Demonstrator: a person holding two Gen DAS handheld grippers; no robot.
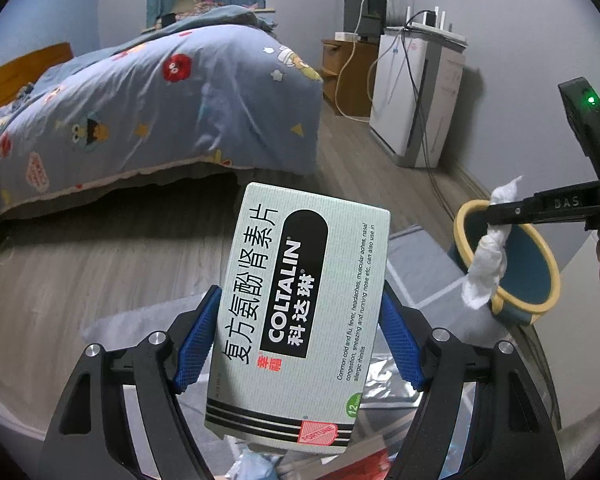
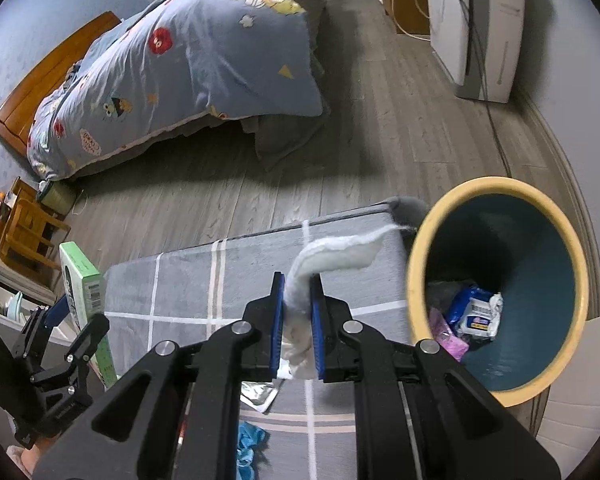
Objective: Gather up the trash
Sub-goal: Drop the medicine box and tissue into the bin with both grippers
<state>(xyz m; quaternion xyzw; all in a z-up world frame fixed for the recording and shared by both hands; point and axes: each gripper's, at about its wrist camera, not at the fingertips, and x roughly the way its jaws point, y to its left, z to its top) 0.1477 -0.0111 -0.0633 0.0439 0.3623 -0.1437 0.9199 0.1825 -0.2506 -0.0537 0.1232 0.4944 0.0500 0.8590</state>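
My left tongs [image 1: 296,340] are clamped on a medicine box [image 1: 300,320], the blue pads [image 1: 198,344] pressing its two long edges; the box stands upright in the grip, lifted above the grey checked mat [image 2: 188,280]. My right tongs [image 2: 296,320] are closed narrow on a twisted white tissue [image 2: 332,256], which hangs out on both sides of the pads. In the left wrist view the tissue sits at the rim of the bin [image 1: 508,264], a blue bucket with a yellow lip; in the right wrist view the bin [image 2: 420,264] stands just beside the right tongs, to their right.

Step in hand, as I judge it: carrying two items to the bin. The bin already holds several wrappers [image 2: 476,312], so collection appears partly done.

Next move, right side: bring the tissue fully over the bin mouth, then widen the tongs. The tissue is light and may cling to a pad; a small shake may be needed.

Next move, left side: swing the box right, over the same opening, after the right tongs clear it, to avoid collision. Release with the box end-down so that it passes the rim.

Remaining on the mat: a silver foil piece [image 2: 260,394] and a crumpled blue item [image 2: 248,444], both near the right tongs.
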